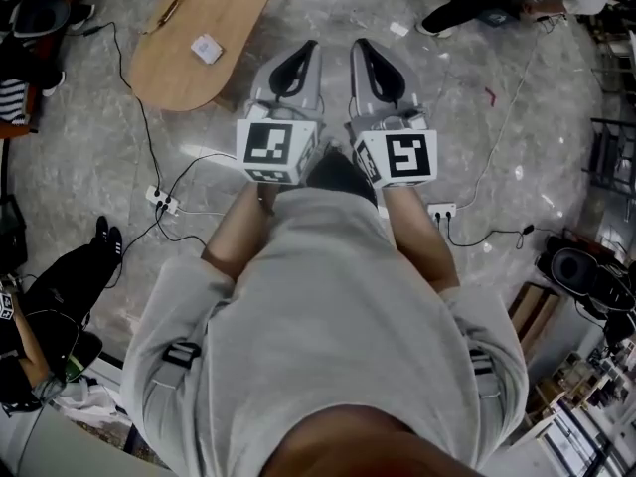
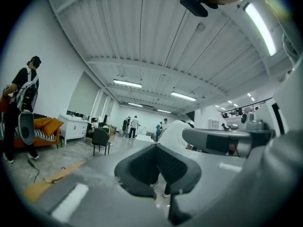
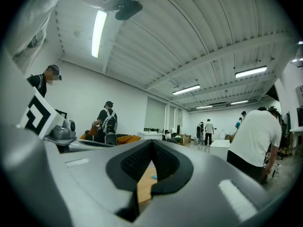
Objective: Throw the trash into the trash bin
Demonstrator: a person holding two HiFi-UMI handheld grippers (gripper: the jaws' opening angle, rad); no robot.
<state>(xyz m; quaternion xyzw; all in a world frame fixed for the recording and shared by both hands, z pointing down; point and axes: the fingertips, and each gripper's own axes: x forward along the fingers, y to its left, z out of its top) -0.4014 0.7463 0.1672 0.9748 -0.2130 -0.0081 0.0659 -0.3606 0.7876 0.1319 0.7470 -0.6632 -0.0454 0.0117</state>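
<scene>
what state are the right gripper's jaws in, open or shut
Shut and empty: the right gripper has its tips touching in its own view, with only a wooden table showing through the gap below.

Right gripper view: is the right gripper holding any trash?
No, the right gripper has its jaws closed together with nothing between them.

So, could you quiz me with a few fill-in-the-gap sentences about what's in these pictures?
1. The left tongs and the right tongs are both ____, holding nothing.
2. The small white object lies ____ the wooden table.
3. The person's shirt is ____.
Missing words: shut; on; grey.
</scene>
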